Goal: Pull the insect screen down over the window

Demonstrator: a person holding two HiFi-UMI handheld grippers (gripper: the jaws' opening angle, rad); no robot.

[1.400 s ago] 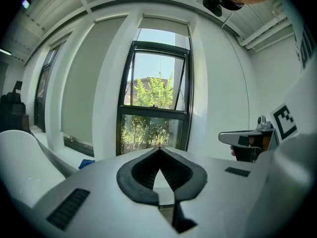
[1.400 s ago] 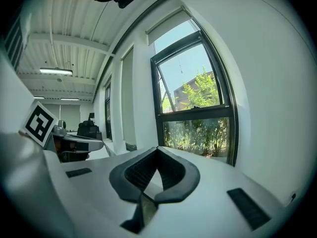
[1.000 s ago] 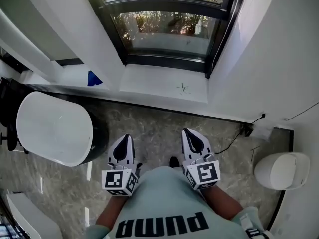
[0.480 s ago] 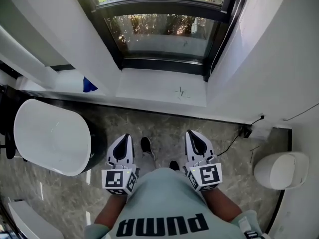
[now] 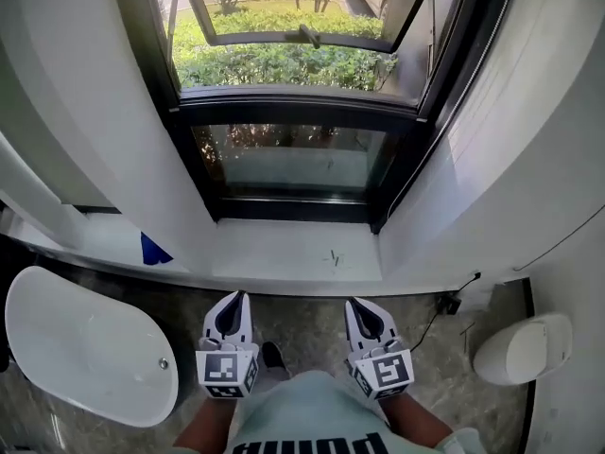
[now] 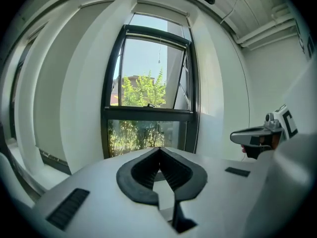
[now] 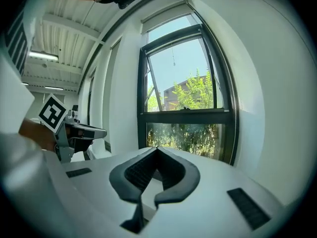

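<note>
The head view has tipped upward over the last second. Earlier it took in only the lower fixed pane and the sill (image 5: 293, 253); now the window (image 5: 284, 121) shows up to its upper opening, where a sash (image 5: 302, 38) is swung outward over green shrubs. The sill has also slid down the picture, so it lies just ahead of the gripper tips, which suggests the person has closed in on the window and is looking for the screen.

The left hand-held gripper (image 5: 236, 298) and right hand-held gripper (image 5: 353, 304) remain low in front of the torso, side by side. Each has its jaws pressed together with nothing between them (their own views show bare pads meeting at the tip).

No screen covers the glass yet. In the gripper views a thin cord (image 6: 159, 56) hangs in the upper pane from the top of the frame. That is probably the pull, with the screen rolled up above it, though the roll itself can't be made out.

So the task is at its very start. The likely next step is to raise one gripper, open it and reach high for that cord.
</note>
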